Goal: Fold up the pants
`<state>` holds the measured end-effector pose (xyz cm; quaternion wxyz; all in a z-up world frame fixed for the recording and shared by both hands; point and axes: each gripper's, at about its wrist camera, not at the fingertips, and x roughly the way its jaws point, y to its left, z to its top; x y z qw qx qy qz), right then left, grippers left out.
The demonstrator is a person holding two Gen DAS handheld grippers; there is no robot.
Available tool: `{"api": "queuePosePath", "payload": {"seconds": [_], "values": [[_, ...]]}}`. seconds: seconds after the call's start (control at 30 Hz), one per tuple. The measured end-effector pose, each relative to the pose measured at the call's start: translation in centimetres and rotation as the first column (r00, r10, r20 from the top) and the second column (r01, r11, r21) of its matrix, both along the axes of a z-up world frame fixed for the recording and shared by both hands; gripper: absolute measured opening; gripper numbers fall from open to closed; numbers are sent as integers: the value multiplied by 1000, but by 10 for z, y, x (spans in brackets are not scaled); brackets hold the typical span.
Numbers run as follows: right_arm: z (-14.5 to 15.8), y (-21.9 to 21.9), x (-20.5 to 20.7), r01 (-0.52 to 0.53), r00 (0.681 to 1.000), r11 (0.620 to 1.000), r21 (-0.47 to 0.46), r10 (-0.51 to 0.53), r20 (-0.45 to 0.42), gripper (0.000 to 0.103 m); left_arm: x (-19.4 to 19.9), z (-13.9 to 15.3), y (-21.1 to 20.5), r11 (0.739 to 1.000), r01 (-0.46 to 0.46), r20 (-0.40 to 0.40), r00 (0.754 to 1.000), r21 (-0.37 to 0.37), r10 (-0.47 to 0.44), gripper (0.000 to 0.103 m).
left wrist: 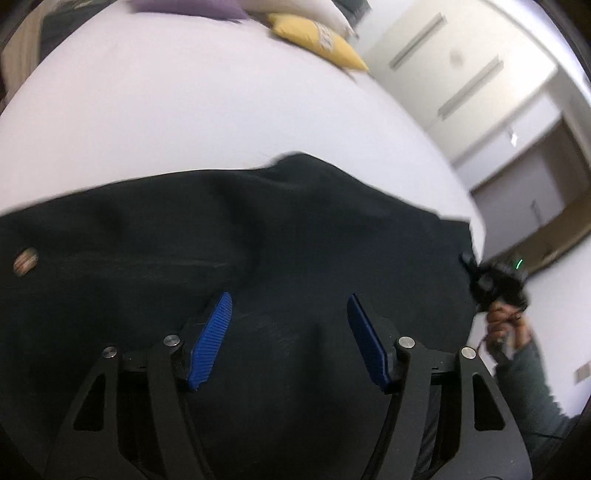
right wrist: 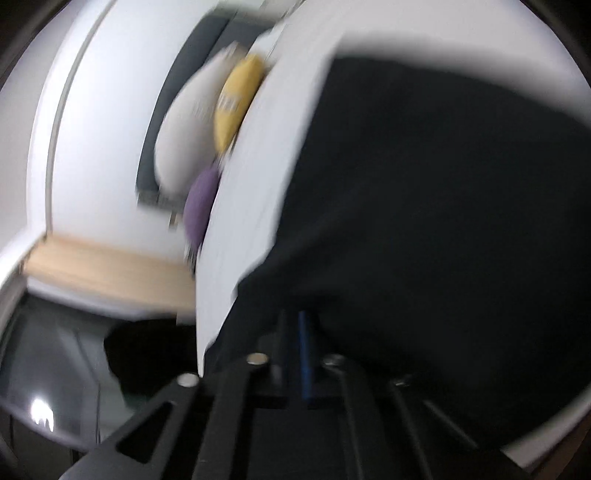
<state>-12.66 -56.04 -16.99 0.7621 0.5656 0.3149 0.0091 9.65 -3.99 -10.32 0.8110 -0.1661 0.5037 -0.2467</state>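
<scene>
Black pants (left wrist: 258,236) spread flat across a white bed (left wrist: 184,110), creased and rumpled.

At nine o'clock, one round patch (left wrist: 26,261); left gripper (left wrist: 290,314) spread wide above the cloth; at three o'clock, right gripper (right wrist: 295,325) pinching the pants edge. Three pillows at twelve: purple (left wrist: 192,7), white (left wrist: 295,9), yellow (left wrist: 317,40).

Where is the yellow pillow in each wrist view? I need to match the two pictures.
Left wrist: yellow pillow at the top, right of centre, at the bed's far end.
Right wrist: yellow pillow upper left of centre, turned on end, blurred.
Shared landmark: the purple pillow by it in both.
</scene>
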Motion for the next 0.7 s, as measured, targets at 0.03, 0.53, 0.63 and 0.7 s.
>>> {"api": "queuePosePath", "payload": {"seconds": [0.03, 0.53, 0.63, 0.7], "values": [[-12, -5, -1, 73, 997, 997, -2, -73, -7, 0, -4, -1, 9, 1000, -22, 3, 1000, -7, 22, 64], [-4, 10, -82, 263, 964, 964, 40, -264, 41, 69, -29, 26, 35, 986, -141, 57, 989, 94, 136, 61], [-16, 9, -67, 254, 965, 963, 86, -258, 40, 65, -27, 30, 46, 985, -145, 53, 989, 98, 140, 61], [-21, 11, -57, 257, 964, 961, 98, -262, 40, 64, -27, 27, 56, 984, -143, 41, 989, 107, 139, 61]]}}
